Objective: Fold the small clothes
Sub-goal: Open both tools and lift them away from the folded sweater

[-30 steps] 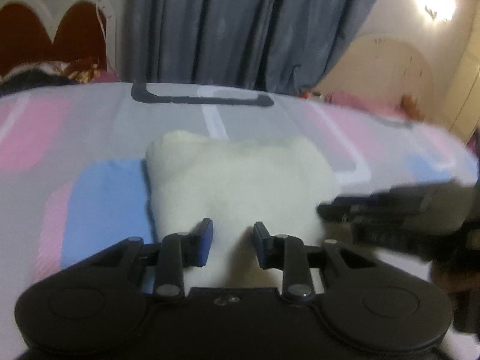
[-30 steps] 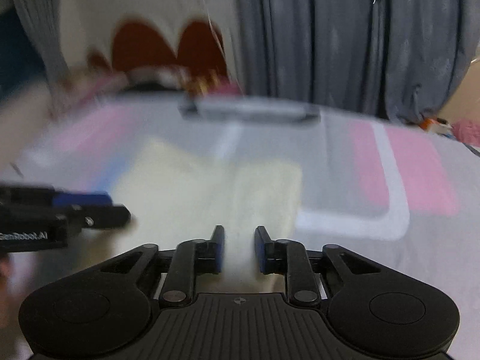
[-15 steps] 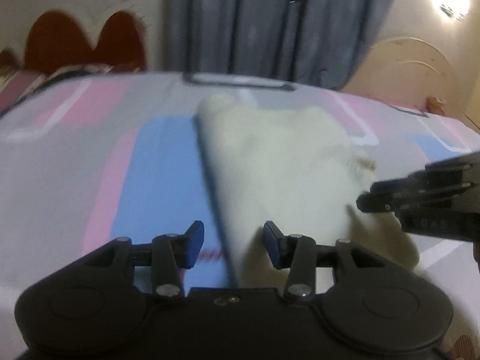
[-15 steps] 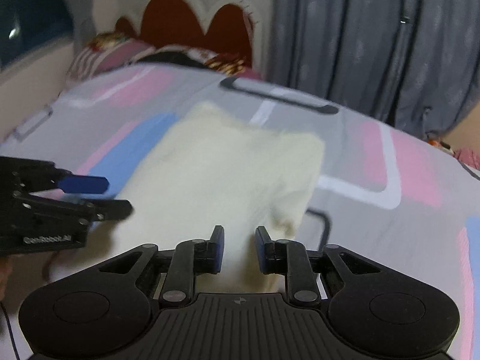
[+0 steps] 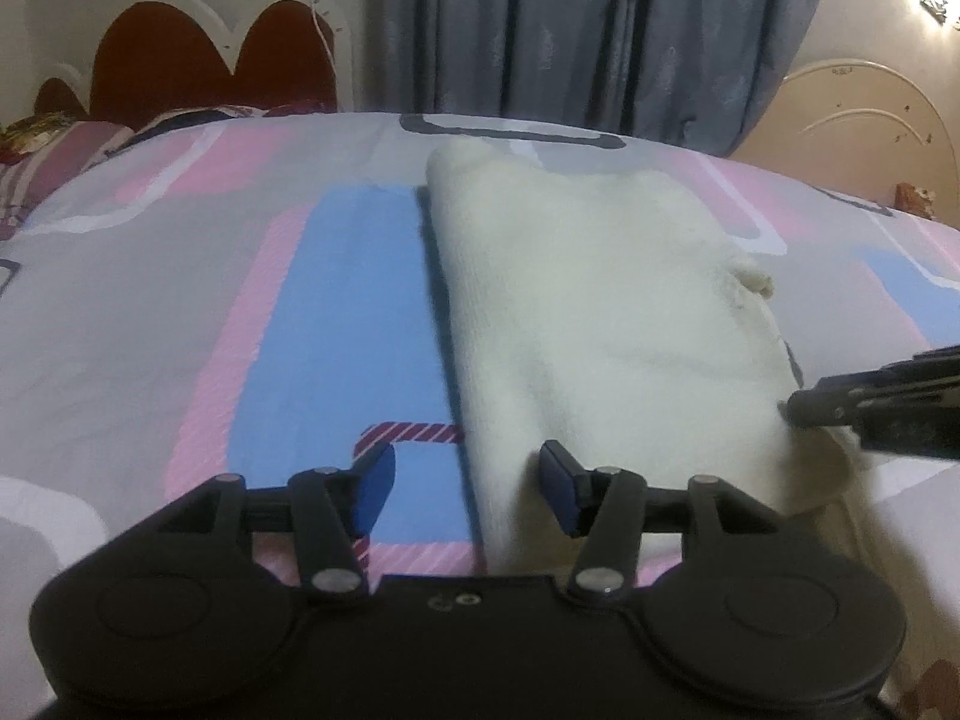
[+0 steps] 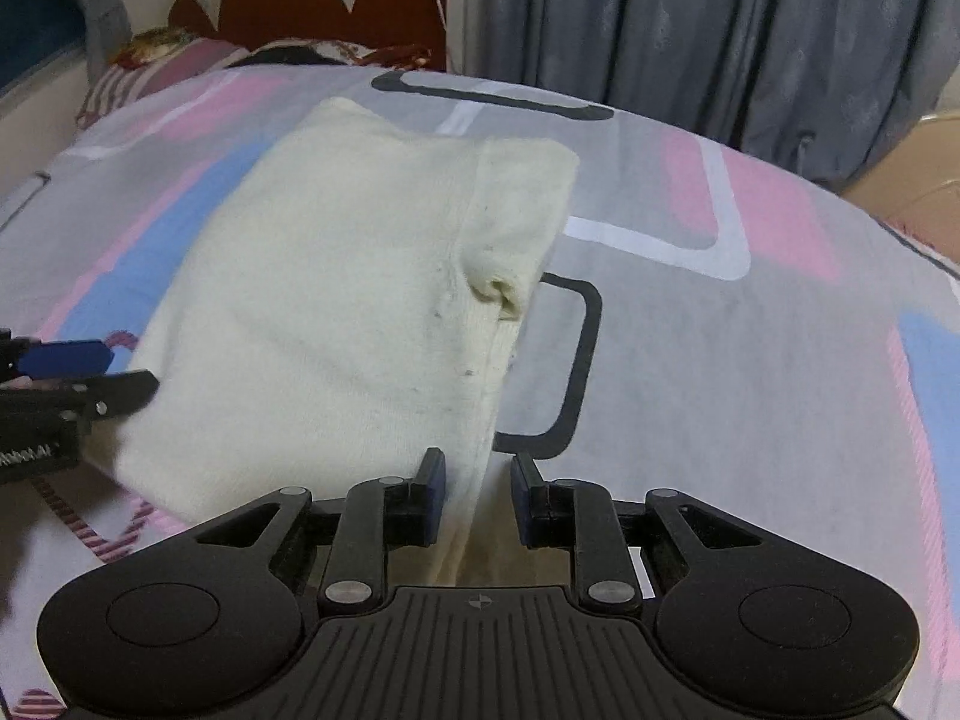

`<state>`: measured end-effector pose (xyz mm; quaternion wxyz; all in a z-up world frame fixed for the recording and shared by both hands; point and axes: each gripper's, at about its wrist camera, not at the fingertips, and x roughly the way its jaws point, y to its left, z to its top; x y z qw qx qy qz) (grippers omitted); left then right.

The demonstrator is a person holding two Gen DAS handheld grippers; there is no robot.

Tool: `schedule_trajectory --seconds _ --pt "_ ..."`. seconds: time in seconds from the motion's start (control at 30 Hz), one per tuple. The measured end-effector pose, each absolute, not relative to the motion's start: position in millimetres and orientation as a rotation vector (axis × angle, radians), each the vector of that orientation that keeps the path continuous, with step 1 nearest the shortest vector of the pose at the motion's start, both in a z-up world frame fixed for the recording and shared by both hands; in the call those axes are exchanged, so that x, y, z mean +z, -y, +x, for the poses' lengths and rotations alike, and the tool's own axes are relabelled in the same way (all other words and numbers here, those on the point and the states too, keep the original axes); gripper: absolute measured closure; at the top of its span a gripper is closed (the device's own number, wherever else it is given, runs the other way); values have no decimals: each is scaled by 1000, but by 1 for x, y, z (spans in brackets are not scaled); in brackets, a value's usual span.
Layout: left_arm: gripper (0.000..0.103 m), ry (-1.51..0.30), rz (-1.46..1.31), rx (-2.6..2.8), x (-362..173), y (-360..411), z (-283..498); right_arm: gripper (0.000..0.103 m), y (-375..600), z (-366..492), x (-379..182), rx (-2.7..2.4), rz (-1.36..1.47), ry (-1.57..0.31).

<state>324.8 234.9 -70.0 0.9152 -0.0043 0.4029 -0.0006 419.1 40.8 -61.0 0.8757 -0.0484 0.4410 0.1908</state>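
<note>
While both tools sit low at the near end of the bed (image 5: 180, 300), a small cream garment (image 5: 600, 300) lies folded flat on the bedsheet with its pink, blue and grey shapes. The left gripper (image 5: 467, 483) has its jaws wide open, and the left edge of the garment runs between them (the blue pads do not touch it). The right gripper (image 6: 477, 495) is at the garment's near right corner (image 6: 468, 480). Its jaws are partly open with the hanging cloth edge between them, but not pinched. A red and white headboard (image 6: 336, 6) and grey curtains (image 6: 720, 30) stand at the far side.
</note>
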Motion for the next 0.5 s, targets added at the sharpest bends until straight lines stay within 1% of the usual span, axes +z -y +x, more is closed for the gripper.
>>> schedule_trajectory --seconds 0.03,0.07,0.1,0.13,0.17,0.23,0.3,0.37,0.4,0.43,0.47,0.5 --pt "39 -821 -4 0 -64 -232 319 81 -36 417 -56 389 -61 -905" --pt "19 -805 3 4 -59 -229 313 70 -30 410 -48 379 -28 -884" --pt "12 -784 13 20 -53 -226 305 42 -24 400 -40 372 0 -853" --pt "9 -761 27 38 -48 -221 297 33 -18 391 -34 371 10 -819" --pt "9 -746 35 34 -42 -217 290 28 -12 381 -28 370 14 -785" --pt "8 -740 39 26 -32 -208 275 28 -4 366 -19 384 22 -783" --pt "0 -718 41 24 -21 -200 257 28 4 348 -7 384 28 -764" --pt "0 -691 49 25 -9 -191 234 28 10 329 4 398 29 -750" --pt "0 -684 49 22 -4 -189 224 24 14 318 11 397 30 -741" --pt "0 -676 49 13 0 -186 212 19 17 305 18 393 35 -731" --pt "0 -683 50 5 3 -184 203 6 18 294 23 397 41 -718" --pt "0 -691 51 7 5 -182 196 0 21 280 30 406 49 -697"
